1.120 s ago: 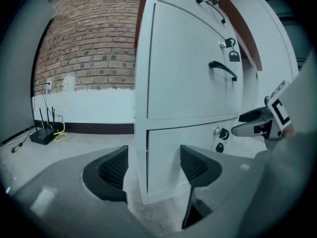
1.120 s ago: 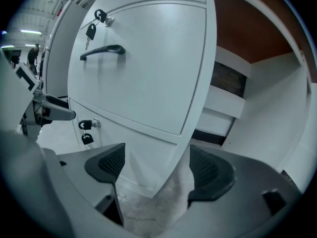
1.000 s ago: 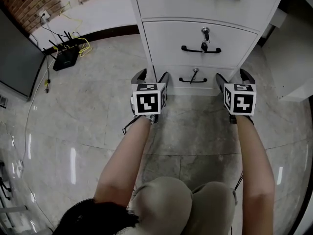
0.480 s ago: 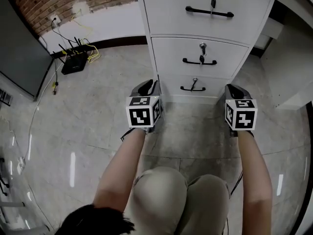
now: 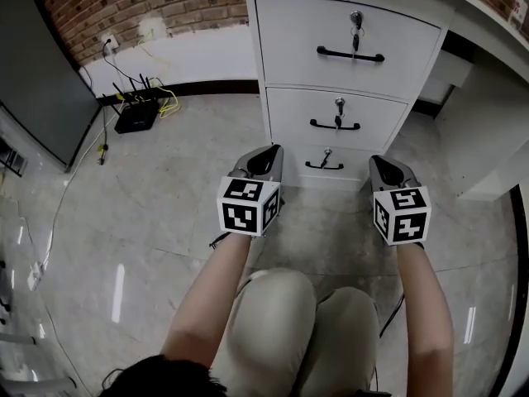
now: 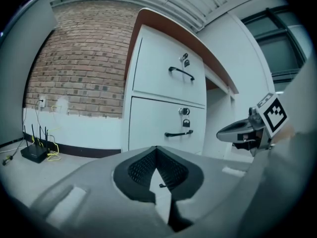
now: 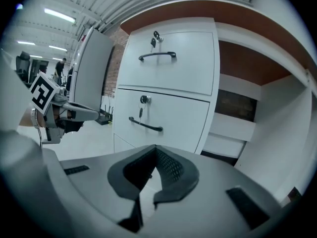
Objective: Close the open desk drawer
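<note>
Bright overhead light streaks the glossy floor (image 5: pixel 120 288); fisheye bending warps every edge.

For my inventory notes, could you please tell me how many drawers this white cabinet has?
3, stacked one above another: the top drawer, the middle drawer under it, and the bottom drawer lowest. None seem hidden.

No legible txt anywhere.
</note>
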Action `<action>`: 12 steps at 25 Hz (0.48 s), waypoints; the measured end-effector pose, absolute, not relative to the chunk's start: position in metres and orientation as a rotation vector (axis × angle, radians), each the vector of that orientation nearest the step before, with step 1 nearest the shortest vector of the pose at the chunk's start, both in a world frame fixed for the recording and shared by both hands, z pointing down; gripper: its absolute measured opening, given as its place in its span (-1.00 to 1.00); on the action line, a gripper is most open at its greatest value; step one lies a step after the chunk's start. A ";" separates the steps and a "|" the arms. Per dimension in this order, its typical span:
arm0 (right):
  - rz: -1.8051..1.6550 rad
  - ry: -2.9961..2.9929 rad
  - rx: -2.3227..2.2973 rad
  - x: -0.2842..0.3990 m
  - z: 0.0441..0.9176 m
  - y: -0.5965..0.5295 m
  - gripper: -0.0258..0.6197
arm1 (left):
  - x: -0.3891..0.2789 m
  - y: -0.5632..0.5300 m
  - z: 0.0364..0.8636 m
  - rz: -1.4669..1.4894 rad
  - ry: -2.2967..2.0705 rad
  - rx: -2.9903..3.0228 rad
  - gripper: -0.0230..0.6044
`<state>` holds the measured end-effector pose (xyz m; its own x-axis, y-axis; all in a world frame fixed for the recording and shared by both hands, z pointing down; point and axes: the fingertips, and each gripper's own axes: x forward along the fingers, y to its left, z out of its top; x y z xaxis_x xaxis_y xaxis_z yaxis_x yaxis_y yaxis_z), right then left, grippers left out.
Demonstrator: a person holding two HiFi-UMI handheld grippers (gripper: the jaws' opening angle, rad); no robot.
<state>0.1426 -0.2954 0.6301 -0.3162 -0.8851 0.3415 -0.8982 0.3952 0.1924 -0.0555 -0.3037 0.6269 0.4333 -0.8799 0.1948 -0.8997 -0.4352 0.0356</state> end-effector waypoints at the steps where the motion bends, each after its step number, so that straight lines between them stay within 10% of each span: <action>1: 0.032 -2.275 1.534 0.141 0.624 -0.292 -0.89 | -0.054 -0.301 0.620 0.210 -1.584 2.555 -0.91; 12: 0.009 -2.381 1.560 0.127 0.549 -0.251 -0.89 | -0.036 -0.264 0.546 0.117 -1.531 2.670 -0.91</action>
